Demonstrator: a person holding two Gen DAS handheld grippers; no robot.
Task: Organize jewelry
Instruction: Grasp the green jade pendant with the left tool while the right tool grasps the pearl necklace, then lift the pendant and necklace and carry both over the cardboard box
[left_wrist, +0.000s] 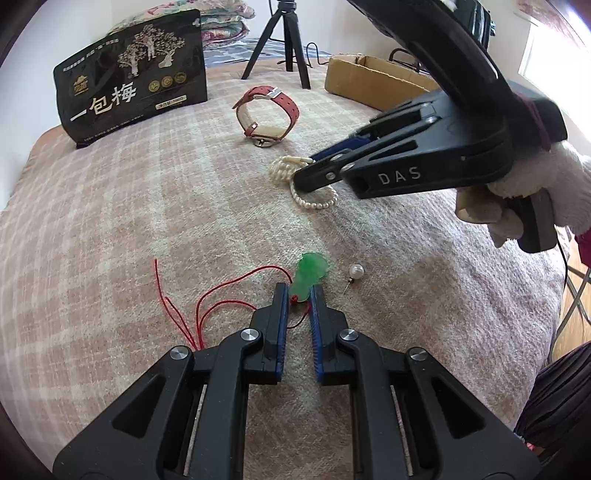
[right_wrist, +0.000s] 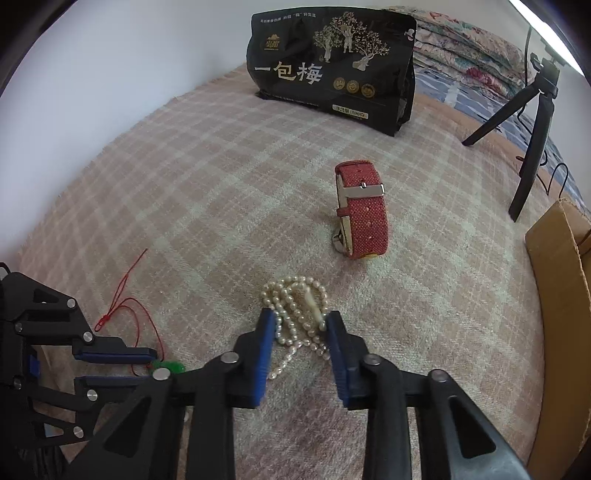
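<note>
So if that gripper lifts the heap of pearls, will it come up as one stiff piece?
Probably not. The pearl strand lies in loose, overlapping loops, so it looks floppy and would likely dangle and uncoil. The right gripper straddles only some loops, so others may trail. The small round beads look smooth, so they could slip.

A pink-and-cream plaid blanket (right_wrist: 221, 177) is covering the bed, running up to a plain white wall (right_wrist: 122, 62); folded floral quilts (right_wrist: 469, 40) are lying stacked at the far end; daylight is coming in through a window (left_wrist: 546, 48) on the right
</note>
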